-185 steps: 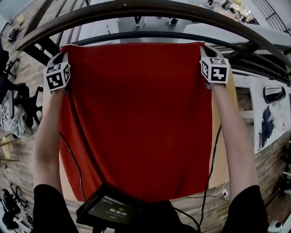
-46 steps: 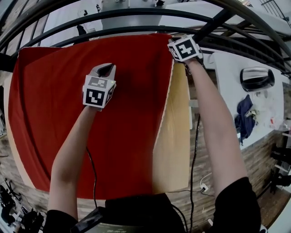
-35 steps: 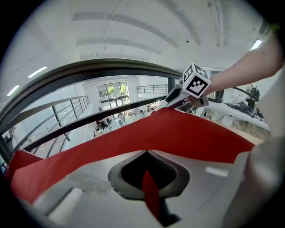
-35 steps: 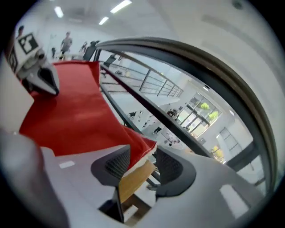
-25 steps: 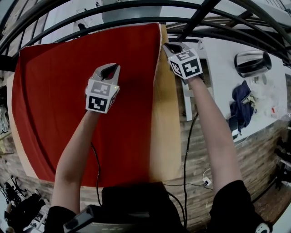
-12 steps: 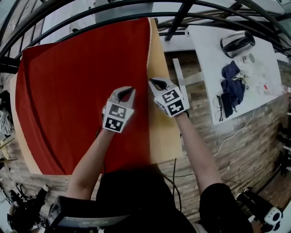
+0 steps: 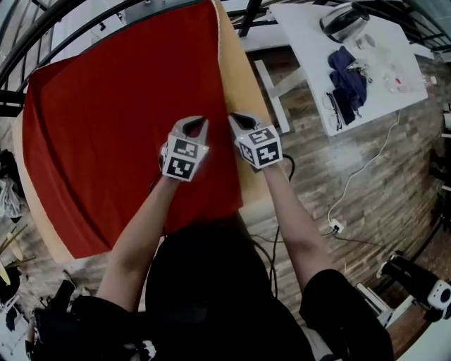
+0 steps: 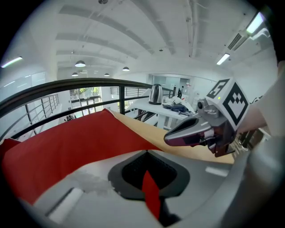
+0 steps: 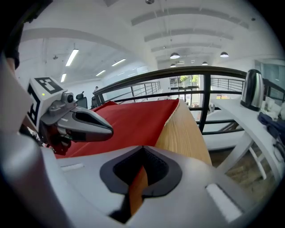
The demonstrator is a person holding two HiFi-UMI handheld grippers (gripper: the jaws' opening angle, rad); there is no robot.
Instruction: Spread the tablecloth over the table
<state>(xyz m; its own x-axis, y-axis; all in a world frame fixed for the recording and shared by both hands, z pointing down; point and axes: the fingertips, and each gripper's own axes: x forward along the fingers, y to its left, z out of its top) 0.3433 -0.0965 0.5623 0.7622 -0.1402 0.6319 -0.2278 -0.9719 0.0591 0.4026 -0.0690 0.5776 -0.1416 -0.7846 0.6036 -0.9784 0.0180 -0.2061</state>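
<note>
The red tablecloth lies flat over most of the wooden table, and a bare strip of wood shows along the cloth's right edge. My left gripper hovers over the cloth near that edge, jaws shut and holding nothing. My right gripper floats just beside it above the bare wood strip, also shut and empty. In the left gripper view the cloth stretches ahead, with the right gripper at the right. The right gripper view shows the cloth, the bare wood and the left gripper.
A black railing curves round the table's far side. To the right stands a white table carrying a kettle and dark blue fabric. A cable and plug lie on the wooden floor.
Both grippers have drawn back from the far part of the table toward me. The right one left the far right corner and now sits beside the left one.
</note>
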